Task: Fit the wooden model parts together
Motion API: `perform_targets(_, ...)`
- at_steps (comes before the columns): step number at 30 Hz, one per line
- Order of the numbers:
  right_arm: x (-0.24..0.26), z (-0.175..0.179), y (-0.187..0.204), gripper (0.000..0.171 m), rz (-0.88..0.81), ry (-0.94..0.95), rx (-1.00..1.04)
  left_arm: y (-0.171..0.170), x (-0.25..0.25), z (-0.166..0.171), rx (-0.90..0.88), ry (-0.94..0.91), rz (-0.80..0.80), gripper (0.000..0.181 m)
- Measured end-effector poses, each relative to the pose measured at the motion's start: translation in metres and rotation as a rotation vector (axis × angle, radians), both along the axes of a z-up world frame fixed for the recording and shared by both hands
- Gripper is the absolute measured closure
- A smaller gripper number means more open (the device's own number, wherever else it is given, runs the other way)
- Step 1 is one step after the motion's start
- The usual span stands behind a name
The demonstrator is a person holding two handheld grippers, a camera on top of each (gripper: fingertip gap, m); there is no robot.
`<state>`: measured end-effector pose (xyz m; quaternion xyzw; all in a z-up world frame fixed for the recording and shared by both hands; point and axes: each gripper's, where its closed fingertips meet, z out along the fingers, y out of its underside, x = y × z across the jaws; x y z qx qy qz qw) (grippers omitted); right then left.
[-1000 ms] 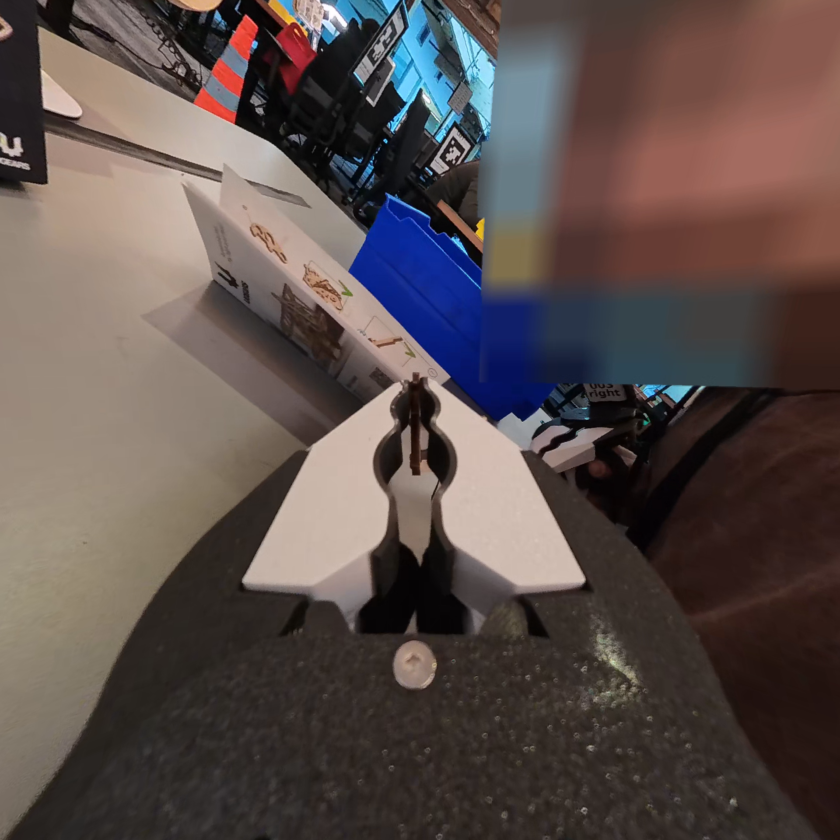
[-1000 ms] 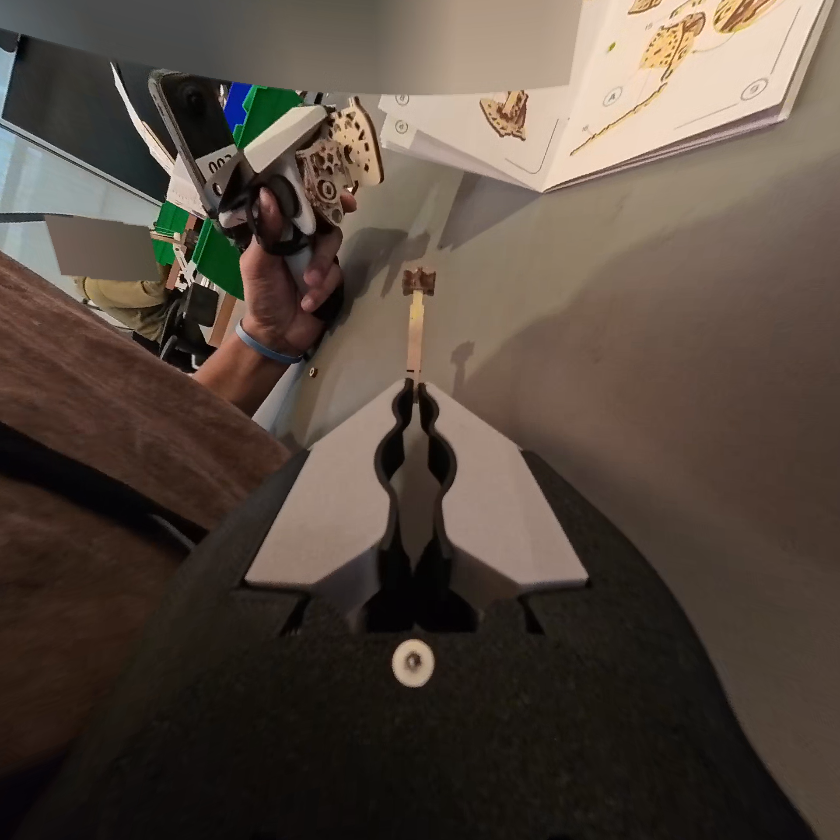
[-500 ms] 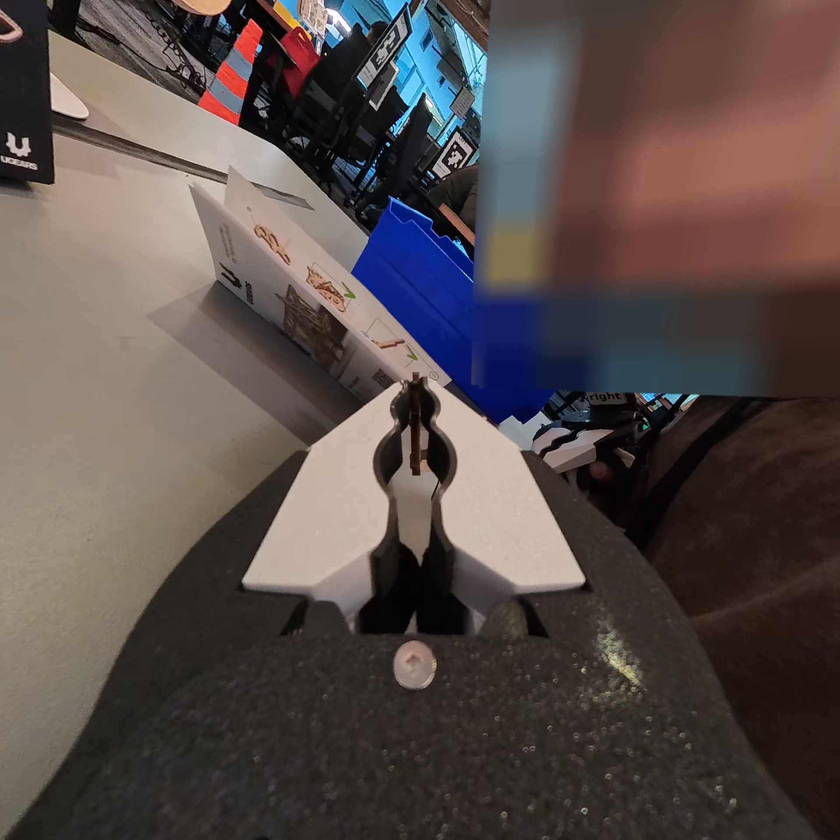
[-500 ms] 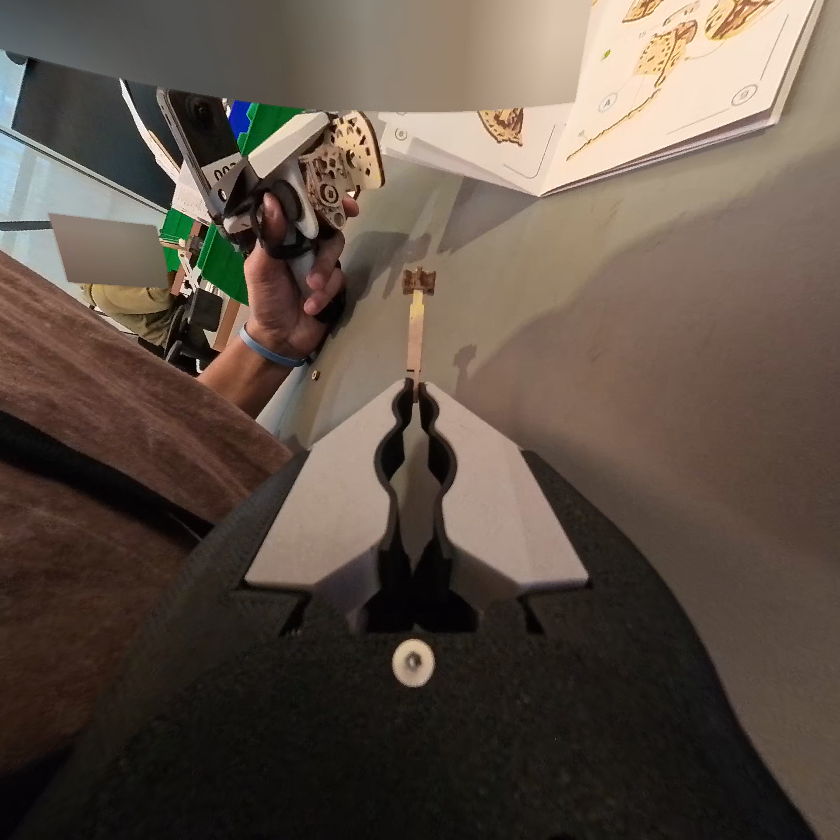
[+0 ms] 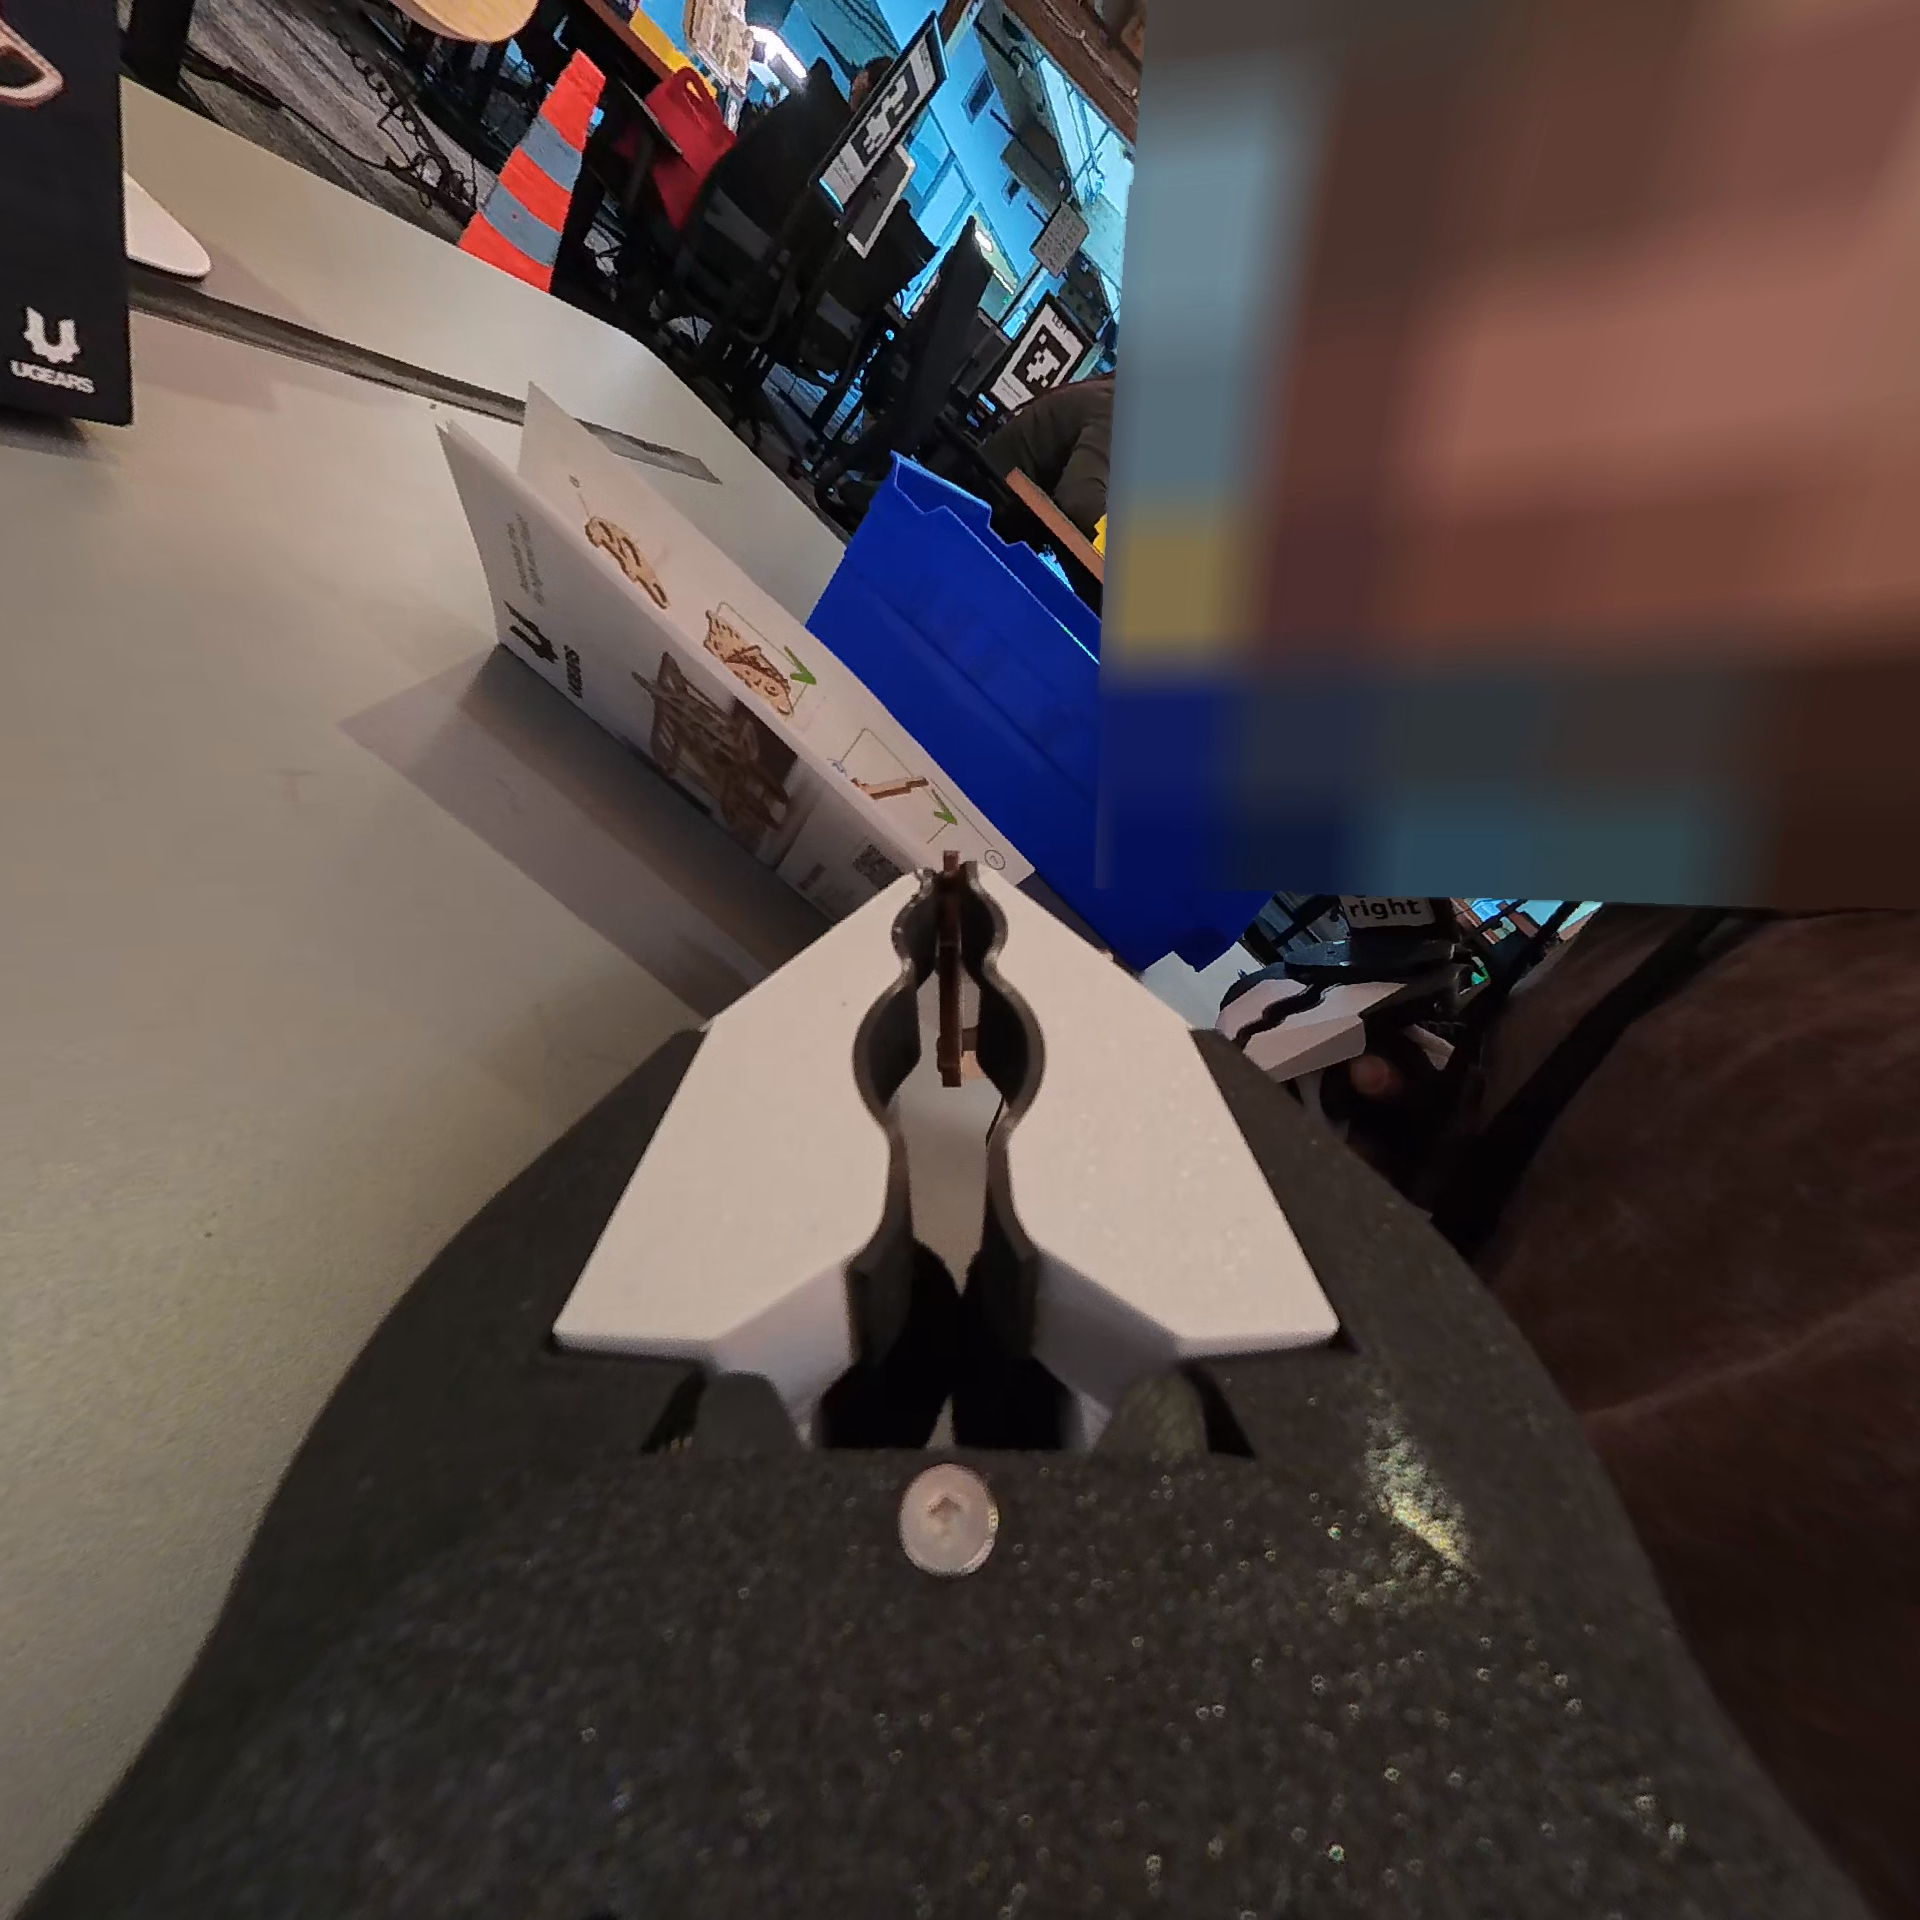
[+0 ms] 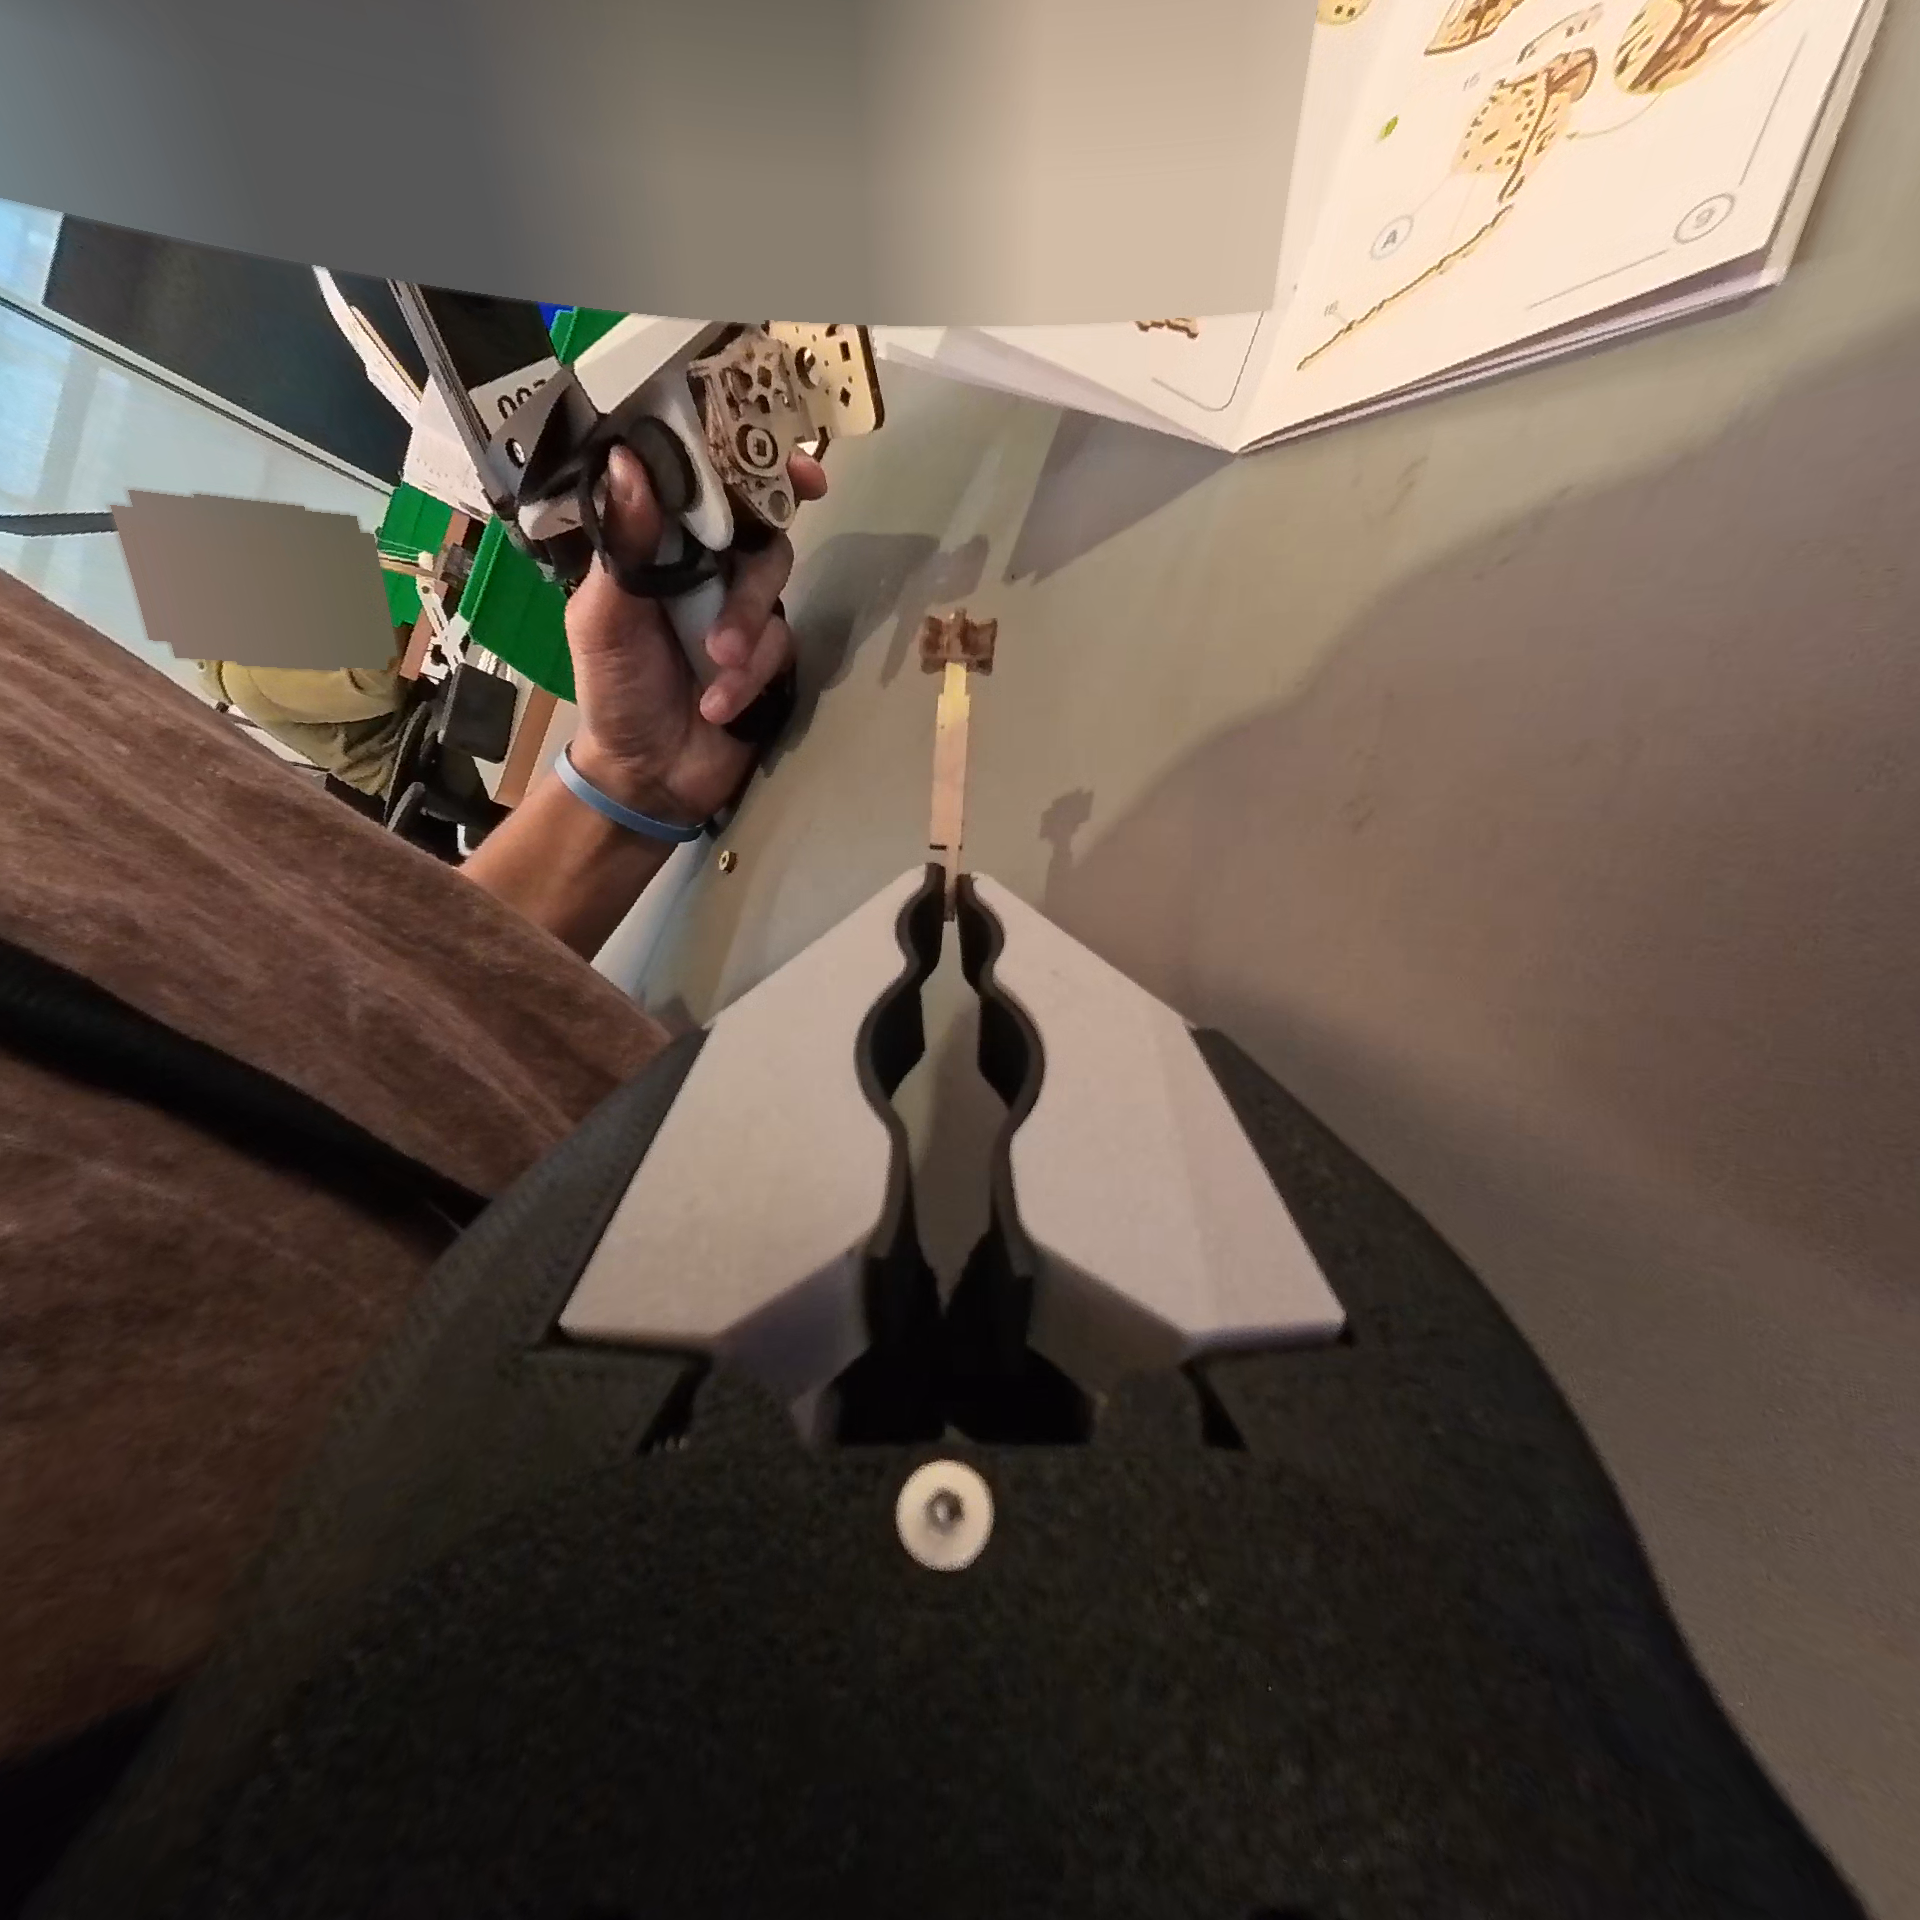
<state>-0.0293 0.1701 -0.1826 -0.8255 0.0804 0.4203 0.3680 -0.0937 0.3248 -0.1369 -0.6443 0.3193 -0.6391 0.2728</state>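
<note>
Grey tabletop [image 5: 260,935] is carrying the work, with a busy workshop showing beyond its far edge.

Left hand-held gripper [image 5: 948,894]: its white fingers are pressing together on a thin wooden model assembly [image 5: 948,987], seen edge-on between them. In the right wrist view the same left hand-held gripper [image 6: 727,416] is showing up and to the left, gripped by a hand [image 6: 665,686], with the geared wooden model assembly [image 6: 790,405] projecting from its tips.

Right hand-held gripper [image 6: 948,883]: fingertips are clamping the near end of a slender wooden stick part [image 6: 951,758], which is reaching straight ahead above the tabletop [image 6: 1455,935] and ending in a small dark toothed head.

Instruction booklet [image 5: 675,675]: lying open just beyond the left fingertips; also showing at upper right ahead of the right hand-held gripper [image 6: 1507,208].

Blue bin [image 5: 966,644]: sitting farther off, right of the booklet.

Orange cone [image 5: 530,197]: standing far behind.
</note>
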Motion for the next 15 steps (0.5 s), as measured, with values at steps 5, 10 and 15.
perform_targets(5,-0.0007,0.0000,0.0001,0.170,0.002,-0.003,0.000,0.0007,-0.0006,0.0006,0.001,-0.004,0.004,0.181)
perform_targets(10,-0.0016,-0.0004,0.0011,0.170,0.001,-0.010,0.002,0.0011,-0.0007,0.0005,0.001,-0.009,0.001,0.181)
perform_targets(15,-0.0023,-0.0098,0.0031,0.170,-0.015,-0.047,-0.044,-0.0010,-0.0002,0.0008,0.007,-0.007,-0.004,0.181)
